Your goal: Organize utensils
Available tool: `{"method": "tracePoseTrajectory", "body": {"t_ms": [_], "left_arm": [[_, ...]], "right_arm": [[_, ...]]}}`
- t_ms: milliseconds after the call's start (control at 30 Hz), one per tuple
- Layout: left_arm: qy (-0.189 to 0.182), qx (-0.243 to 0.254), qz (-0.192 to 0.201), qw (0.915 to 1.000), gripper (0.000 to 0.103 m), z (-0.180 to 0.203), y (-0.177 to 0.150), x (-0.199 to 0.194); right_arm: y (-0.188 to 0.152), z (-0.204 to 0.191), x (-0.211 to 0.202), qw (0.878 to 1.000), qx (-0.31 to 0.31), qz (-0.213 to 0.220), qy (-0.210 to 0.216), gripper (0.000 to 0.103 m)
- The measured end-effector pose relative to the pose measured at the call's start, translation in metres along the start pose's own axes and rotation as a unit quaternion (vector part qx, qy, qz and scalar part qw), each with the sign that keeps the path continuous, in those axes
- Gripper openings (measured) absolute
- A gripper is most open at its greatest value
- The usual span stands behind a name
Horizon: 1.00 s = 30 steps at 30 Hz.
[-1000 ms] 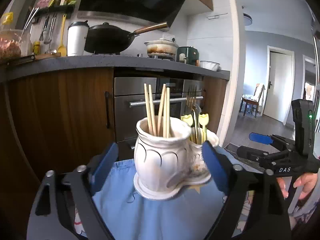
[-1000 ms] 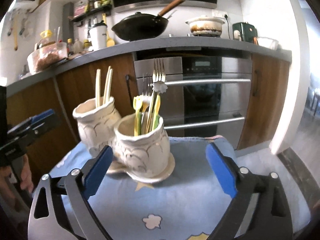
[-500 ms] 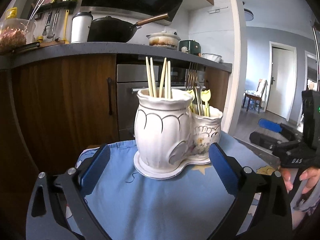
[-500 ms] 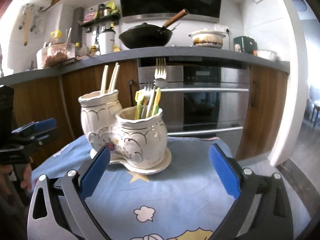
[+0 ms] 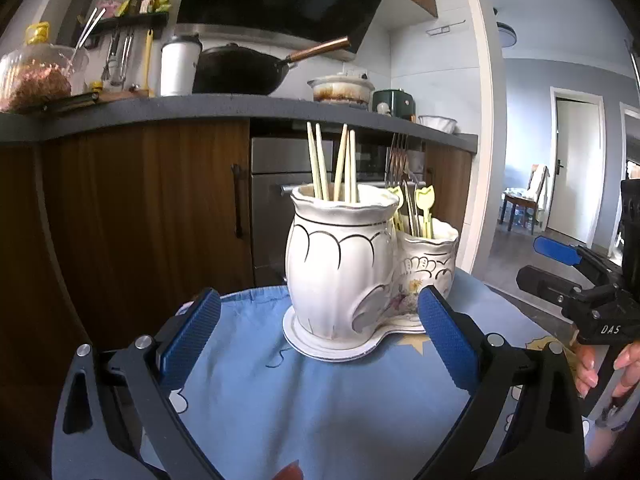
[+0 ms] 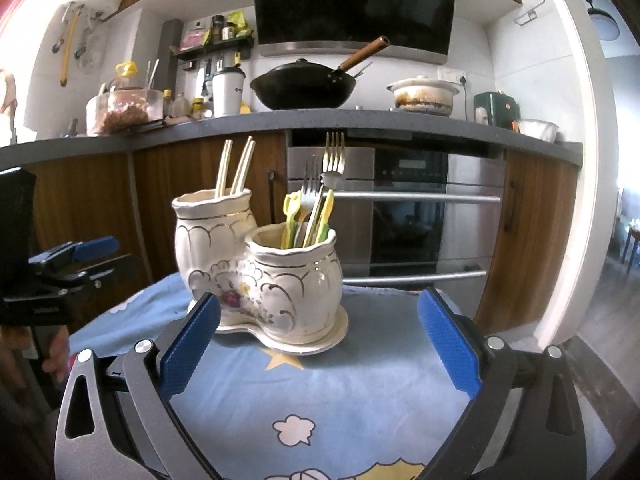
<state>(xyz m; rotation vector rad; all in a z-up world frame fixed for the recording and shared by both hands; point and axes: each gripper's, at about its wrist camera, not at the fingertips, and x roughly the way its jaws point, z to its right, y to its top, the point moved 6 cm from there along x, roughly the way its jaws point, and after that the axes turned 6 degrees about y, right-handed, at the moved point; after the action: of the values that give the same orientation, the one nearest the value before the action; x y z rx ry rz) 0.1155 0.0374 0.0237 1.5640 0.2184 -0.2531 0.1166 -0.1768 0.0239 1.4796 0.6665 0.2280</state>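
Left wrist view: left gripper (image 5: pixel 318 342) spread wide, nothing between the pads, hanging low over the blue cloth (image 5: pixel 320 400) on the counter. Double ceramic holder (image 5: pixel 360 272) sits at 12 o'clock just beyond the fingertips, tall pot nearest with four chopsticks (image 5: pixel 332 168) standing in it, short pot behind at 2 o'clock with forks (image 5: pixel 400 160) and yellow picks. Right gripper (image 5: pixel 560 264) visible at 3 o'clock, a hand below it. Right wrist view: right gripper (image 6: pixel 318 342) also wide open and empty, holder (image 6: pixel 260 272) at 11 o'clock, short pot in front with forks (image 6: pixel 334 156) and yellow-green picks (image 6: pixel 290 216), chopsticks (image 6: pixel 236 168) in the rear pot. Left gripper (image 6: pixel 80 256) at 9 o'clock. No loose utensil seen on the cloth, so the sorting looks finished or close; step in hand reads as backing off or checking. To do it well: keep both grippers open and clear of the holder's base plate, avoid clipping the tall fork and chopstick tips, don't drag the cloth since the holder would slide with it.
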Motion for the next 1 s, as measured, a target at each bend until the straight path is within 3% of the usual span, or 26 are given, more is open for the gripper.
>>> {"method": "tracePoseTrajectory", "body": {"t_ms": [1000], "left_arm": [[0.001,0.006,0.002,1.0,0.097,0.0013,0.0002,0.001]], "right_arm": [[-0.0002,-0.0008,-0.0005,1.0,0.001,0.001,0.0,0.098]]}}
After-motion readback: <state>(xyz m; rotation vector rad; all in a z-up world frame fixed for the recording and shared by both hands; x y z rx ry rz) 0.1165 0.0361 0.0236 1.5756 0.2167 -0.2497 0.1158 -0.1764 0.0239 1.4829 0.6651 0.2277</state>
